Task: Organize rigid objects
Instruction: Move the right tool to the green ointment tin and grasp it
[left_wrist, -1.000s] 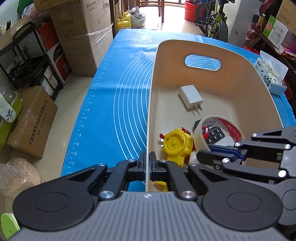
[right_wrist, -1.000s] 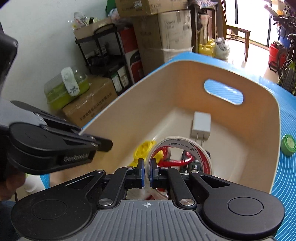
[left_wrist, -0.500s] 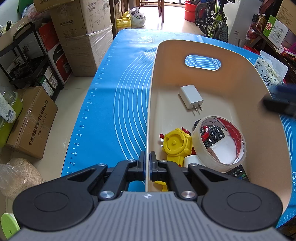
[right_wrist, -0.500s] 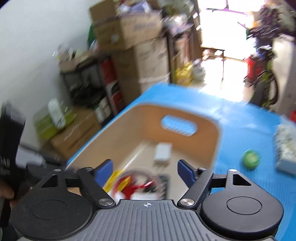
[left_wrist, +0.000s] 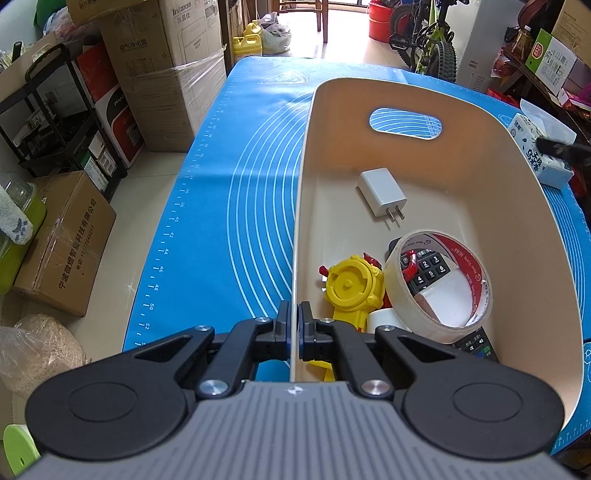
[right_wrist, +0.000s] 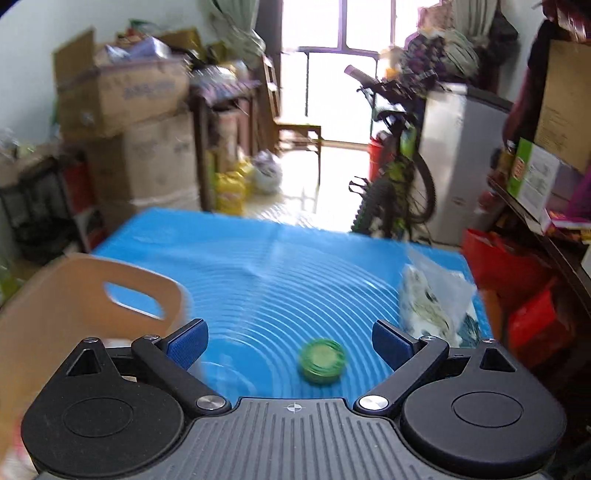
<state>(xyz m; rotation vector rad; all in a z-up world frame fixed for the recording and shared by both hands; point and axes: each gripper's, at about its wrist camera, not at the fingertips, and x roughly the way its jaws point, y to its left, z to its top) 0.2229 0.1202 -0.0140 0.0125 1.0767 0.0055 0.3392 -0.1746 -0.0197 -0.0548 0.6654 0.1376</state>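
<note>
My left gripper (left_wrist: 294, 325) is shut on the left wall of a beige bin (left_wrist: 301, 206) that stands on the blue mat. In the bin lie a white charger (left_wrist: 380, 197), a roll of tape (left_wrist: 439, 280), a yellow toy (left_wrist: 351, 288) and a black remote (left_wrist: 428, 267) under the roll. My right gripper (right_wrist: 290, 345) is open and empty over the mat, to the right of the bin (right_wrist: 74, 295). A small green round object (right_wrist: 322, 361) lies on the mat between its fingers, just ahead. The right wrist view is blurred.
A tissue pack (right_wrist: 432, 306) lies on the mat's right side; it also shows in the left wrist view (left_wrist: 535, 155). Cardboard boxes (left_wrist: 159, 74) and a black shelf stand left of the table. A bicycle (right_wrist: 399, 184) stands beyond the far edge.
My right gripper let go of the tape roll in the bin, opened, and swung out to the right over the mat toward the green object. My left gripper has not moved.
</note>
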